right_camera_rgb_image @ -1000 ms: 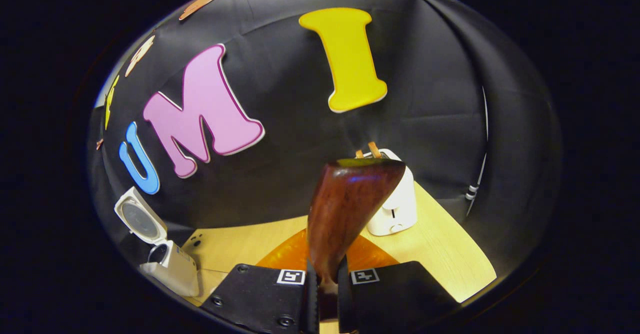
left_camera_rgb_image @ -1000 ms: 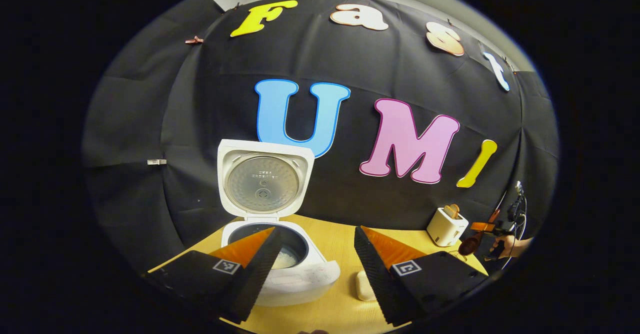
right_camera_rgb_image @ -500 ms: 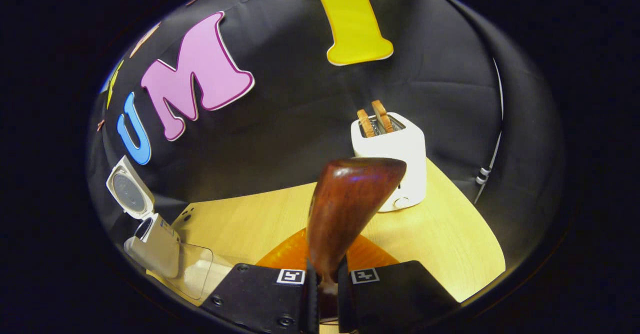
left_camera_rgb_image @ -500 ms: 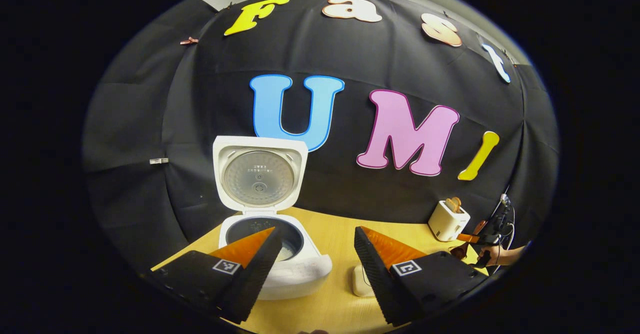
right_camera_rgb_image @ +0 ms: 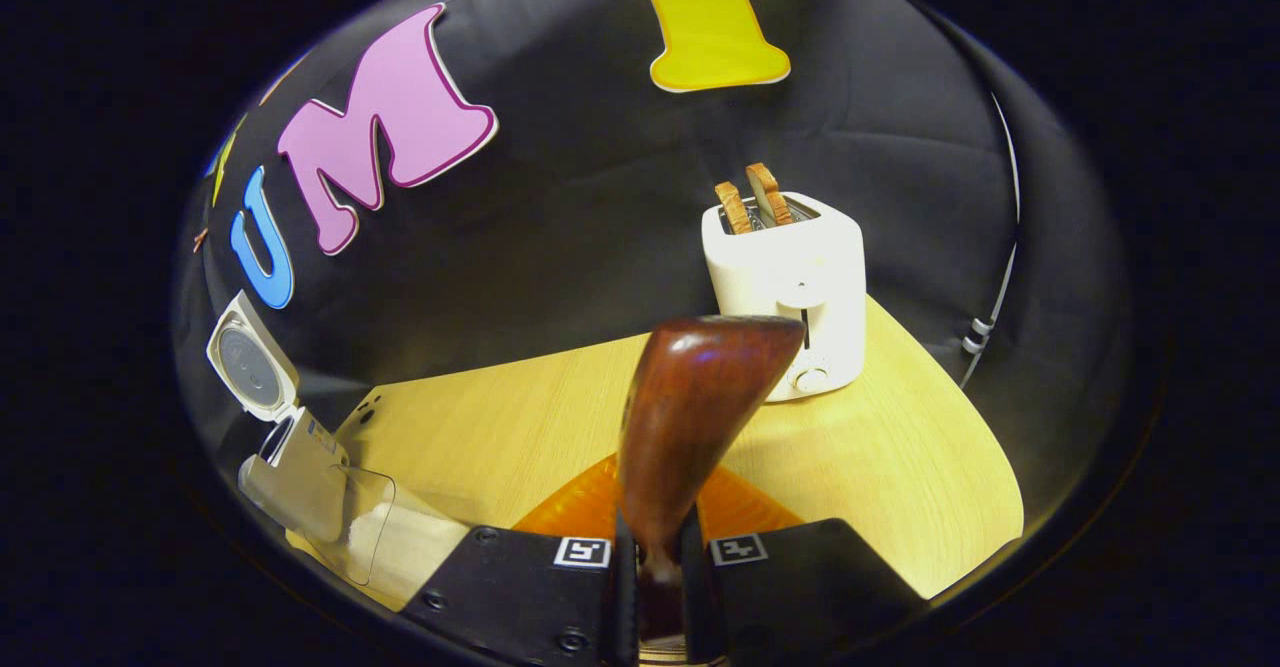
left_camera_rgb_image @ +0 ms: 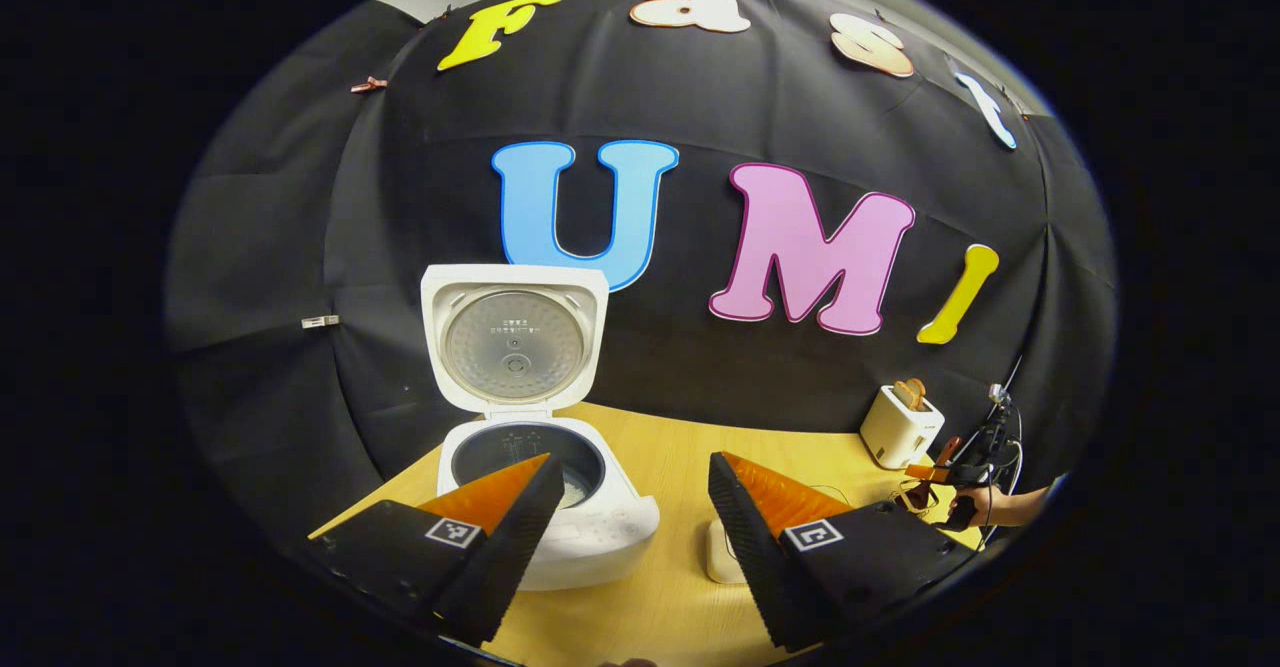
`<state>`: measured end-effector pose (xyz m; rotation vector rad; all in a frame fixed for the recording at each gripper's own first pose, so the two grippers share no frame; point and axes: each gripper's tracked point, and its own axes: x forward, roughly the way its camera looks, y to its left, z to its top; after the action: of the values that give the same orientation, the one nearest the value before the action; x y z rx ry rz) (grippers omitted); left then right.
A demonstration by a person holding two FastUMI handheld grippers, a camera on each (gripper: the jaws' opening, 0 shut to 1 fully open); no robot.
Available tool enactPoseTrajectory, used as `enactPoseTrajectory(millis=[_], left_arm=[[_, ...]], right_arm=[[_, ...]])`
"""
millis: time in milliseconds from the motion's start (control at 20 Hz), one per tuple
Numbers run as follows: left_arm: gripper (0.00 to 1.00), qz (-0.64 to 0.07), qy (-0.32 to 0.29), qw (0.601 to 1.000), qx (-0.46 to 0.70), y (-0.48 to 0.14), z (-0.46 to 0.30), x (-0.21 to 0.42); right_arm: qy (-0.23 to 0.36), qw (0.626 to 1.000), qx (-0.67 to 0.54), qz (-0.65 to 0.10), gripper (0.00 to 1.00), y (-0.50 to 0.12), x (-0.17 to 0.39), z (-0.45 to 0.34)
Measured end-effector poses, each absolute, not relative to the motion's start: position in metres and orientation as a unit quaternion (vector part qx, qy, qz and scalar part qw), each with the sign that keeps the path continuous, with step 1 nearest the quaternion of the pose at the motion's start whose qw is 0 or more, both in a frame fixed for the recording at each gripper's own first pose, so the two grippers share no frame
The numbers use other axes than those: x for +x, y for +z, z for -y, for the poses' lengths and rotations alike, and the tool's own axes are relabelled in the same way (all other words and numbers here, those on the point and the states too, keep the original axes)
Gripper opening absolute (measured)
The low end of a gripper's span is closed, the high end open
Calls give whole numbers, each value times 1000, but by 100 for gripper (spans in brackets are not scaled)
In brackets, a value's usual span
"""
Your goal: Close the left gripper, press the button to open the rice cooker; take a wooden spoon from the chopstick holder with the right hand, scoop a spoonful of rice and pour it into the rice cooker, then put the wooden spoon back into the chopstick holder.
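Note:
The white rice cooker (left_camera_rgb_image: 590, 537) stands open on the wooden table, its lid (left_camera_rgb_image: 515, 337) upright and a little white showing in the pot. My left gripper (left_camera_rgb_image: 628, 512) hangs open just in front of it, holding nothing. My right gripper (right_camera_rgb_image: 655, 587) is shut on the handle of a dark wooden spoon (right_camera_rgb_image: 695, 397), whose bowl points away over the table; I cannot tell what lies in the bowl. Far right in the left gripper view, the right gripper (left_camera_rgb_image: 945, 472) and a hand (left_camera_rgb_image: 1000, 507) hover beside a white toaster-like box (left_camera_rgb_image: 900, 425).
The white toaster-like box (right_camera_rgb_image: 785, 267) with two brown pieces poking out stands beyond the spoon. A clear container (right_camera_rgb_image: 375, 537) with white rice sits low on the left, next to the cooker (right_camera_rgb_image: 290, 462). A small cream object (left_camera_rgb_image: 722, 552) lies on the table (right_camera_rgb_image: 900, 447).
The right gripper has tipped down toward the table with the spoon, bringing the clear container into sight. The left gripper has drawn back a little from the cooker.

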<state>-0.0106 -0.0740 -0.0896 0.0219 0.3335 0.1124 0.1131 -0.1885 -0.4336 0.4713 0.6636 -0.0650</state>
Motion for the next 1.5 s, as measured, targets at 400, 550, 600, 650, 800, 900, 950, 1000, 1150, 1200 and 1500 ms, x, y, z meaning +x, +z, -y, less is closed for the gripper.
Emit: enactPoseTrajectory(millis=[400,550,600,650,800,900,950,1000,1150,1200,1500], left_arm=[[94,-158,33,987,-1,-87,80,-1],[94,-150,23,988,-5,-84,81,1],[94,-148,19,989,-7,-81,81,2],[94,-145,15,989,-10,-81,80,3],[94,-130,2,991,-18,-73,75,9],[94,-120,-9,992,-24,-68,69,15],[94,-116,-14,993,-26,-65,66,17],[94,-112,-19,993,-29,-63,63,20],[94,-95,-28,995,-30,-52,54,26],[94,-90,-29,995,-31,-47,50,28],[94,-56,-25,998,-24,-15,16,54]], right_arm=[[-68,916,240,-313,78,-410,102,213],[-84,919,247,-297,82,-391,93,218],[-89,920,248,-291,82,-382,89,220],[-92,920,249,-289,83,-377,86,221],[-100,920,255,-280,87,-352,66,219],[-104,925,246,-271,88,-326,51,210],[-102,930,232,-268,88,-323,51,201],[-97,937,213,-259,88,-306,47,194],[-85,950,190,-233,88,-264,39,173],[-81,952,189,-225,88,-252,36,164],[-55,962,178,-199,88,-202,18,120]])
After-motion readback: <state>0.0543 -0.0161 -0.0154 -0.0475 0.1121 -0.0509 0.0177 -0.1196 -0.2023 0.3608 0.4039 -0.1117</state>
